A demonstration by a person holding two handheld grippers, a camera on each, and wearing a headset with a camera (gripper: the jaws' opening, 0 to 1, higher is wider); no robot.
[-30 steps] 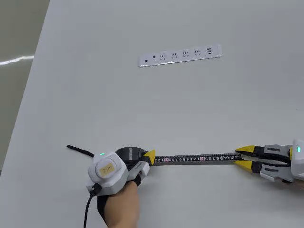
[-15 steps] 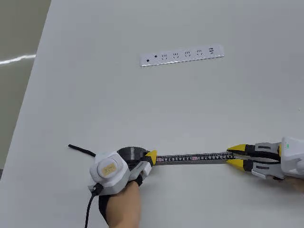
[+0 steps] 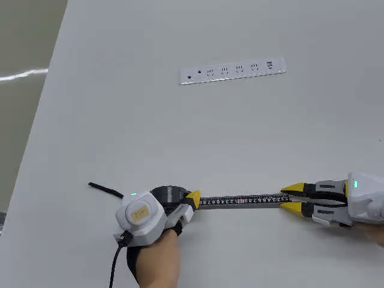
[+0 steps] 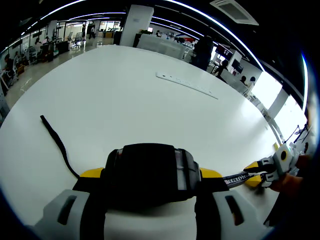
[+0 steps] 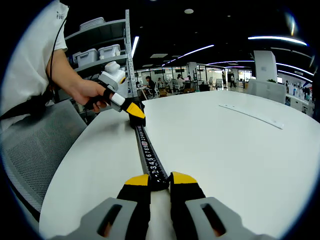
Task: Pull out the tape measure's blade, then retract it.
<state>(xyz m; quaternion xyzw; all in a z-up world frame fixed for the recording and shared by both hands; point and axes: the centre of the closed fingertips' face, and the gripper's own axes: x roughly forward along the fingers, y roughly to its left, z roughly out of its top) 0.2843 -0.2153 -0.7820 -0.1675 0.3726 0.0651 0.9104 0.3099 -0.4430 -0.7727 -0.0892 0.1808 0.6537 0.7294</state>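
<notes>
A black tape measure case (image 3: 168, 196) (image 4: 147, 172) lies on the white table near the front left, with my left gripper (image 3: 191, 203) (image 4: 150, 175) shut on it. Its black wrist strap (image 3: 105, 190) (image 4: 55, 142) trails off to the left. The blade (image 3: 240, 200) (image 5: 148, 157) runs out flat to the right, numbers showing. My right gripper (image 3: 291, 197) (image 5: 159, 181) is shut on the blade's tip (image 5: 159, 184), its yellow fingertips (image 5: 137, 180) pinching it just above the tabletop. In the right gripper view the case (image 5: 136, 120) sits at the blade's far end.
A white power strip (image 3: 232, 71) (image 4: 186, 83) (image 5: 252, 116) lies farther back on the table (image 3: 180, 132). The table's left edge (image 3: 45, 102) drops to the floor. A grey mesh chair (image 5: 35, 150) stands by the table at the person's side.
My right gripper has moved left toward the case with the blade's tip in it, so less blade shows. The left gripper and case stay put.
</notes>
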